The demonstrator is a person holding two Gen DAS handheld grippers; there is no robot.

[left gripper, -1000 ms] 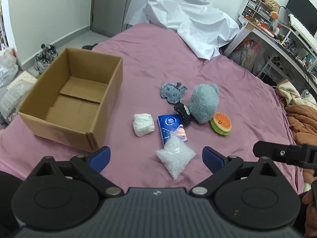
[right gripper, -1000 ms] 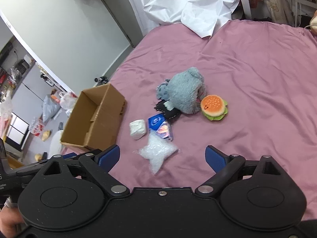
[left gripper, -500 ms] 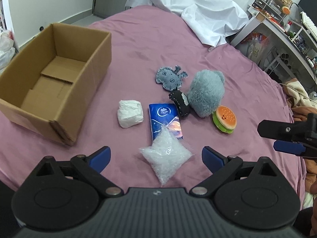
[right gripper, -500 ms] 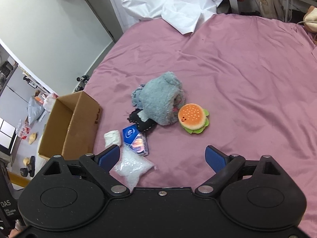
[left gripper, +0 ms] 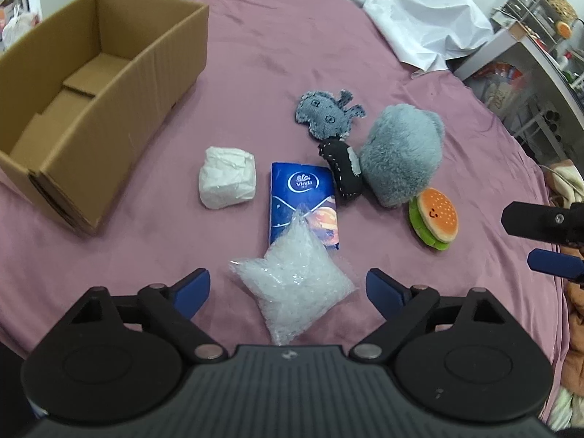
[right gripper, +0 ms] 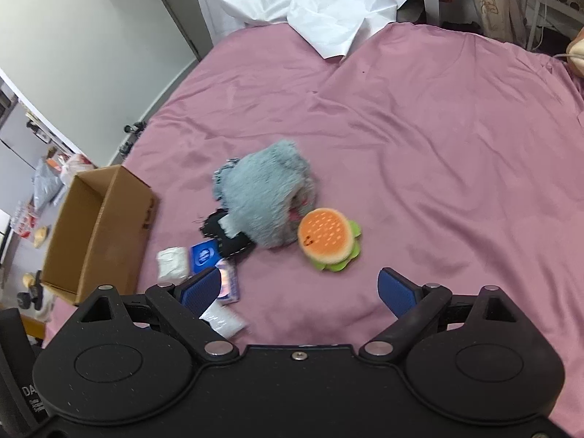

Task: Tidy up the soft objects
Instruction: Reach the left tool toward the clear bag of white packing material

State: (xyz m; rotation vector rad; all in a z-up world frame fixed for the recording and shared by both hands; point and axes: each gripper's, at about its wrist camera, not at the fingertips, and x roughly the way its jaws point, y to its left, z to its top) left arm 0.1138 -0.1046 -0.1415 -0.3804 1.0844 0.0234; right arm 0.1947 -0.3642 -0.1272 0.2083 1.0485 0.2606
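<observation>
On the pink bed lie a clear bag of white pellets (left gripper: pixel 295 284), a blue tissue pack (left gripper: pixel 303 197), a white wrapped bundle (left gripper: pixel 226 177), a black pouch (left gripper: pixel 343 173), a flat grey-blue plush (left gripper: pixel 325 115), a fluffy grey plush (left gripper: pixel 401 153) and a burger plush (left gripper: pixel 436 222). An open, empty cardboard box (left gripper: pixel 91 84) stands at the left. My left gripper (left gripper: pixel 288 288) is open, just above the pellet bag. My right gripper (right gripper: pixel 299 288) is open, hovering just short of the burger plush (right gripper: pixel 328 239); it also shows at the right edge of the left wrist view (left gripper: pixel 547 241).
A white sheet (left gripper: pixel 401 11) lies crumpled at the far end of the bed. A cluttered desk and shelves (left gripper: pixel 540 43) stand to the right. Orange and beige bedding (left gripper: pixel 575 310) lies at the bed's right edge. The floor with bags (right gripper: pixel 47 182) is beyond the box.
Both grippers have moved forward and lower toward the items. The pellet bag now lies between the left fingers. The burger plush is closer to the right gripper. Nothing was grasped.
</observation>
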